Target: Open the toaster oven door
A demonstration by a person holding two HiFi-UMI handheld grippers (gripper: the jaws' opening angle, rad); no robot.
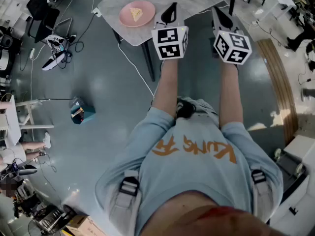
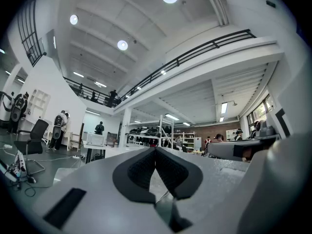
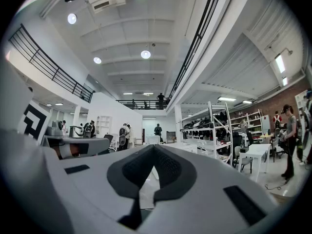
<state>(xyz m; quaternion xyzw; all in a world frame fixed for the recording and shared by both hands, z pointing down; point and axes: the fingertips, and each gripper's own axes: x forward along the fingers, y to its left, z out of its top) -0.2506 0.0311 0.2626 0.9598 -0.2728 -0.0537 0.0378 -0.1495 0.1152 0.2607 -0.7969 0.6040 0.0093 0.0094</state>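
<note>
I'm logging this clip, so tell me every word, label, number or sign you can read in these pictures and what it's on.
"KUNG FU": likely reading of the orange letters on the person's shirt, upside down and creased, not certain.
On the left gripper and right gripper: square black-and-white markers, no letters.
Background shelves: any print too small to read.

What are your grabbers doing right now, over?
Left gripper shut, empty. Right gripper shut, empty. Toaster oven not in clear view. Pink plate on table ahead.
</note>
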